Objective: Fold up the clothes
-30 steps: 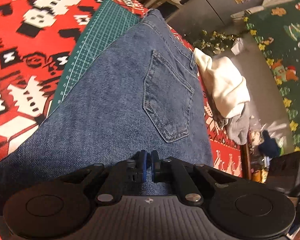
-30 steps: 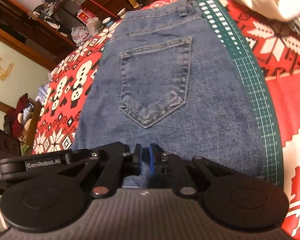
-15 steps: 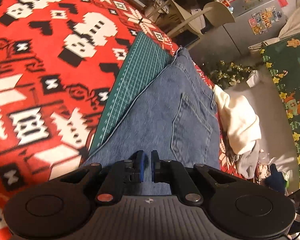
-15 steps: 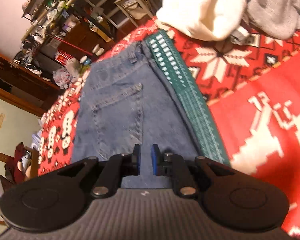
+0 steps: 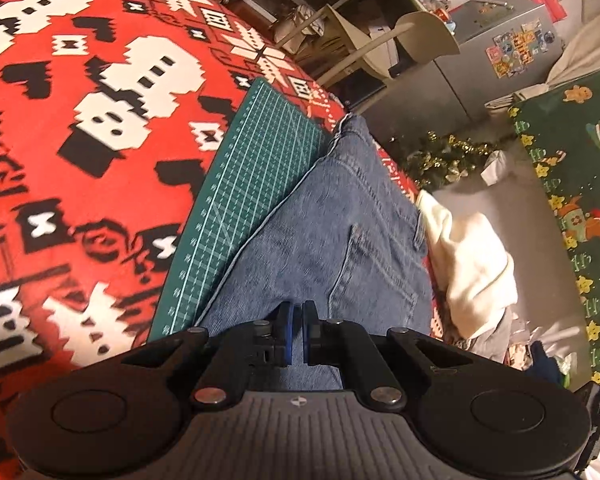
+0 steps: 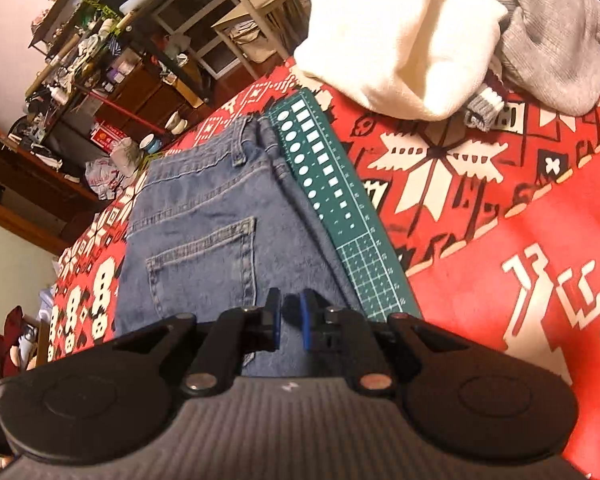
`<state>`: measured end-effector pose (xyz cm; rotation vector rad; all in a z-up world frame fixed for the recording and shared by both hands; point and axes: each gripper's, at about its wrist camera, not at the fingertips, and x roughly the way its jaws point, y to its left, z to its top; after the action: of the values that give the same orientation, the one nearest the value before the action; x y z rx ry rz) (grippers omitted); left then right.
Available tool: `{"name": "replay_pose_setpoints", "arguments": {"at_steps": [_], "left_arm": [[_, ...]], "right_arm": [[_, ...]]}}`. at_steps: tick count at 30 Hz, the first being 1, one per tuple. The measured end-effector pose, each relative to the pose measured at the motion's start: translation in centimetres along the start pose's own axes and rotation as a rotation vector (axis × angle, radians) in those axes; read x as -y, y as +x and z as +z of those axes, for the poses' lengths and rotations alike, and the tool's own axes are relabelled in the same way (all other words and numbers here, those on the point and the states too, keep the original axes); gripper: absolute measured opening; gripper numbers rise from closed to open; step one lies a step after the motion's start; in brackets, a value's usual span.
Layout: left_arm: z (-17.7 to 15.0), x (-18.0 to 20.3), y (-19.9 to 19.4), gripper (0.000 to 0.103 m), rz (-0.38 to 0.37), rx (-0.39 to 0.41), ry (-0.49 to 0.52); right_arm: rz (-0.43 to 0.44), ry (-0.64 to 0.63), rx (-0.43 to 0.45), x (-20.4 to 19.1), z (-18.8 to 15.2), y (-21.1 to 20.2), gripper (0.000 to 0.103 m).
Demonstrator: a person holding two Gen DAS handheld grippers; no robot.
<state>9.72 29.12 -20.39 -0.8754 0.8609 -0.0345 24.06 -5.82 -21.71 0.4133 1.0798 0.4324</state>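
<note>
Blue jeans (image 5: 340, 240) lie flat on a green cutting mat (image 5: 244, 184), back pocket up and waistband at the far end. My left gripper (image 5: 298, 322) hovers over the near part of the denim, fingers almost together with no fabric visibly pinched. In the right wrist view the same jeans (image 6: 204, 216) lie along the mat's ruler edge (image 6: 332, 184). My right gripper (image 6: 290, 316) sits above their near end with a narrow gap between its blue pads (image 6: 275, 316); only denim below shows through the gap.
A red patterned cloth (image 5: 80, 120) covers the table. A cream garment (image 6: 400, 36) and a grey one (image 6: 560, 32) are piled beyond the mat near the waistband. Chairs and cluttered shelves (image 6: 112, 52) stand past the table's far edge.
Both grippers have drawn back and up from close over the pocket, so more mat and tablecloth show. The jeans stayed put on the mat. The right fingers have parted slightly.
</note>
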Motion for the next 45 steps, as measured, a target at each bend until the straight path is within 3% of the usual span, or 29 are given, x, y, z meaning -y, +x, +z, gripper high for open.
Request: {"name": "replay_pose_setpoints", "arguments": {"at_steps": [9,20,34,37,39,45], "left_arm": [[1.8,0.1,1.5,0.004,-0.033,0.005,-0.01],[4.4,0.4,4.0,0.004,-0.116,-0.002,-0.038],[6.7,0.9,6.0,0.006,-0.153,-0.021,-0.086],[6.7,1.7,6.4,0.006,-0.128,-0.018,-0.045],[6.6,1.9,6.7,0.005,-0.096,-0.018,-0.02],[6.6,1.5,6.8,0.003,-0.062,-0.021,-0.006]], "right_arm": [[-0.008,-0.009,0.047,-0.4,1.5,0.7,0.014],[0.095,-0.008,0.103,-1.9,4.1,3.0,0.014],[0.381,0.034,-0.019,-3.8,4.7,9.4,0.018],[0.343,-0.013,-0.043,-5.0,4.3,10.6,0.018],[0.292,-0.03,-0.047,-5.2,4.0,11.4,0.0],[0.185,0.078,0.006,-2.8,5.2,10.7,0.0]]}}
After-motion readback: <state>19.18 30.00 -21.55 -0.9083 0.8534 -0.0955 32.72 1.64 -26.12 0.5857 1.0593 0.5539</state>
